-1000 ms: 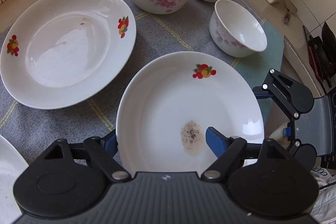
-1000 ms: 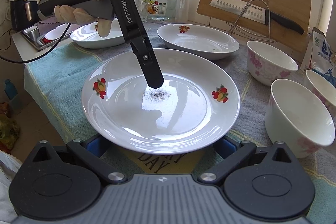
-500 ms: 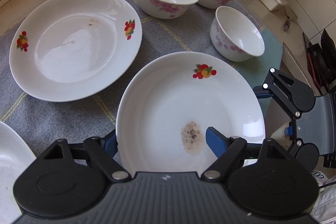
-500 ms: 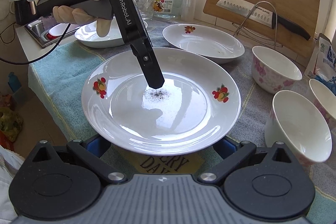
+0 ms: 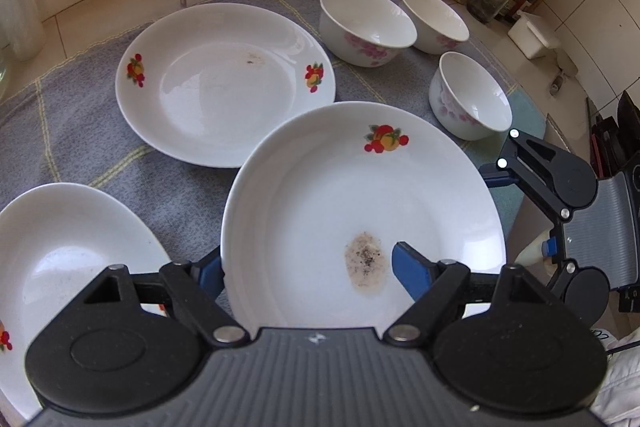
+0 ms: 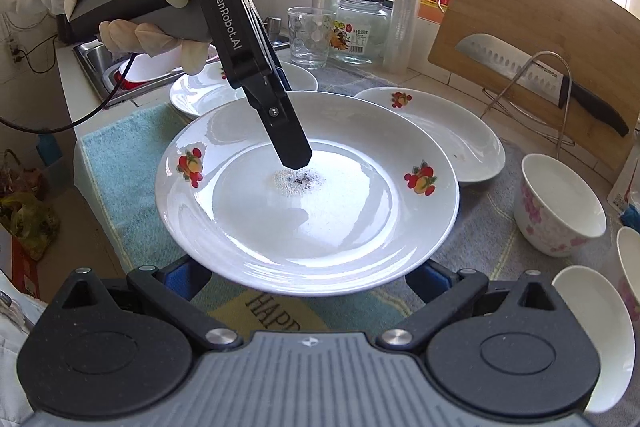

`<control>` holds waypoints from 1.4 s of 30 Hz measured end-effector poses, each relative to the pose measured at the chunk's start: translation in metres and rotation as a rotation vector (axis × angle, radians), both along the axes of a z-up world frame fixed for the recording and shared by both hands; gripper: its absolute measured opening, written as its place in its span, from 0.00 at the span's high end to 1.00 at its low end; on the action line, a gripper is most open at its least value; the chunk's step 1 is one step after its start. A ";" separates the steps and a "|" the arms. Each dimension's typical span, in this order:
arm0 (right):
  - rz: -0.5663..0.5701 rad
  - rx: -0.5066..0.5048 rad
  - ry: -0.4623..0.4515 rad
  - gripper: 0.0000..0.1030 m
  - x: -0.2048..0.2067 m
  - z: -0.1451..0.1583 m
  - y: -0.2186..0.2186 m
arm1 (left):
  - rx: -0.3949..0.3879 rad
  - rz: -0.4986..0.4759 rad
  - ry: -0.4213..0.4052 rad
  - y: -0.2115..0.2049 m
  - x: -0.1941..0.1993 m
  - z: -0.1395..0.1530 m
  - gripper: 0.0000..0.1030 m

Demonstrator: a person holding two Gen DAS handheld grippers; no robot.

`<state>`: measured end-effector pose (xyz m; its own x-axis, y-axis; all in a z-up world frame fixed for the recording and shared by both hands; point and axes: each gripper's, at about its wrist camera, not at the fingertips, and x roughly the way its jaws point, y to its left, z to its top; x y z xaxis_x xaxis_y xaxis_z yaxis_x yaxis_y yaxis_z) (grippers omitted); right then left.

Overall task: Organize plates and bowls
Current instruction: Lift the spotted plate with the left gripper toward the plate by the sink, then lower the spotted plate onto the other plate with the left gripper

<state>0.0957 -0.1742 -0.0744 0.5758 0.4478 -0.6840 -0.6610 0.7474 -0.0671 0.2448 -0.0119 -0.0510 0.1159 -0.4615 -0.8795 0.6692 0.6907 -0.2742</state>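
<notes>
From the left wrist view, the left claw (image 5: 308,269) pinches the rim of a white plate (image 5: 360,203), one blue finger under it and the other finger (image 5: 412,269) on the inside, beside a dark stain (image 5: 365,263). The plate is above a grey cloth (image 5: 80,143), where a second plate (image 5: 224,83), a third plate (image 5: 60,267) and three bowls (image 5: 366,23) lie.

From the right wrist view, the right claw (image 6: 308,277) is at the near edge of the same plate (image 6: 308,195), its fingers hidden below; I cannot tell if it grips. A gloved hand (image 6: 148,7) holds the left tool.
</notes>
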 end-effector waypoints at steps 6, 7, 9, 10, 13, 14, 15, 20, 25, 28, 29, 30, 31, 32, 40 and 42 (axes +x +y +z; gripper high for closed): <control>0.059 0.008 -0.016 0.00 0.022 0.007 0.029 | -0.001 0.060 -0.026 0.037 0.007 0.011 0.20; 0.068 0.009 -0.017 0.00 0.025 0.008 0.034 | -0.002 0.070 -0.031 0.044 0.008 0.012 0.20; 0.083 0.010 -0.020 0.00 0.032 0.008 0.044 | -0.003 0.089 -0.037 0.057 0.011 0.014 0.20; 0.091 0.011 -0.023 0.00 0.035 0.008 0.049 | -0.002 0.099 -0.041 0.063 0.012 0.015 0.19; 0.117 0.016 -0.025 0.00 0.046 0.008 0.065 | 0.001 0.123 -0.051 0.080 0.015 0.017 0.19; 0.125 0.018 -0.025 0.00 0.049 0.007 0.071 | 0.002 0.130 -0.053 0.086 0.016 0.018 0.19; 0.132 0.019 -0.025 0.00 0.051 0.007 0.075 | 0.002 0.138 -0.054 0.091 0.017 0.018 0.19; 0.162 0.023 -0.019 0.00 0.060 0.005 0.097 | 0.005 0.169 -0.052 0.117 0.022 0.016 0.19; 0.184 0.014 -0.011 0.00 0.068 0.000 0.114 | 0.011 0.187 -0.042 0.135 0.027 0.008 0.19; 0.191 0.016 0.002 0.00 0.072 -0.002 0.121 | 0.010 0.196 -0.033 0.143 0.030 0.003 0.19; 0.192 0.016 0.007 0.00 0.074 -0.003 0.123 | 0.009 0.197 -0.030 0.145 0.031 0.001 0.19; 0.191 0.014 0.012 0.00 0.076 -0.004 0.125 | 0.008 0.198 -0.028 0.147 0.032 0.000 0.19; 0.190 0.013 0.016 0.00 0.077 -0.005 0.127 | 0.007 0.198 -0.026 0.148 0.033 -0.001 0.19; 0.189 0.012 0.018 0.00 0.078 -0.006 0.127 | 0.005 0.197 -0.026 0.149 0.035 -0.002 0.19; 0.171 0.008 0.037 0.00 0.085 -0.008 0.133 | 0.008 0.189 -0.027 0.152 0.042 -0.010 0.19; 0.169 0.006 0.038 0.00 0.085 -0.007 0.134 | 0.015 0.187 -0.026 0.151 0.043 -0.012 0.19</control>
